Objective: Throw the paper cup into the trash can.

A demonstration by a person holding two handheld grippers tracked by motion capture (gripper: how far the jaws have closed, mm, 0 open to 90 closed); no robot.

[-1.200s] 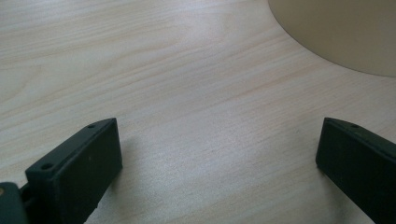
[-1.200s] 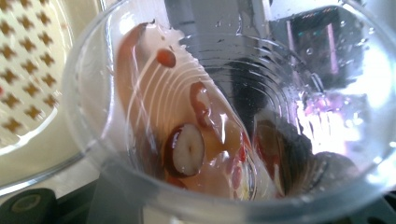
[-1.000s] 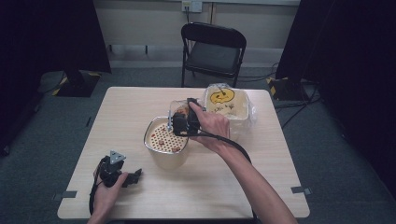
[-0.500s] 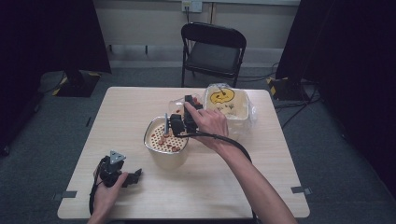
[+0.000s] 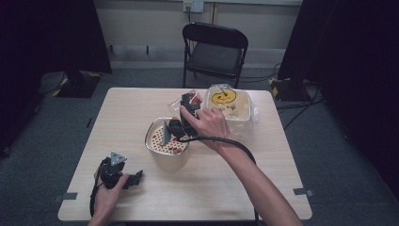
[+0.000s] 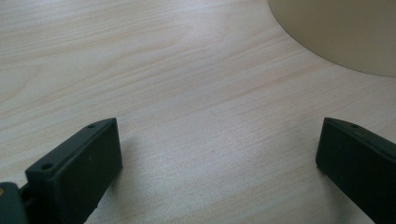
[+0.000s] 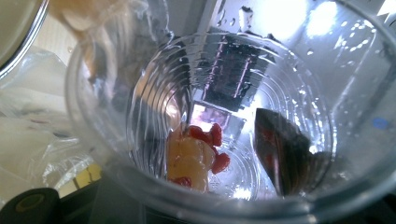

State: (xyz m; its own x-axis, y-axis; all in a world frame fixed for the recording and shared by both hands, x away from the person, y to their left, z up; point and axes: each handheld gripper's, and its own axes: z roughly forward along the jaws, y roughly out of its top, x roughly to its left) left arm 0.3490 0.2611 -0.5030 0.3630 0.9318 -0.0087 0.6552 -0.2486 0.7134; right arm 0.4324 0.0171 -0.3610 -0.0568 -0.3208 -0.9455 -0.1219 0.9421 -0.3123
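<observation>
Tipping a clear plastic cup (image 7: 205, 116) over the bowl (image 5: 167, 146): right gripper (image 5: 181, 123) is clenched on the cup, which sits between the bowl and the bagged box with the smiley print (image 5: 229, 104), mouth turned toward the bowl. In the right gripper view the cup's inside is wet, with a few red bits and a pale yellowish lump (image 7: 196, 156) near the bottom, probably fruit but too blurred to call. One dark jaw shows through the cup wall. The bowl is cream-sided with a dotted surface and red pieces on top, near the middle of the table (image 5: 263, 188). Right hand (image 5: 211, 125) wraps the gripper body, cable trailing back along the forearm. Left gripper (image 5: 123, 176) rests on the table near the front-left edge, held by the left hand (image 5: 106, 195), jaws spread wide with bare wood between them. Left gripper view has the bowl's wall (image 6: 345, 32) just ahead, apart from the jaws. Black chair (image 5: 214, 49) stands behind the table.
</observation>
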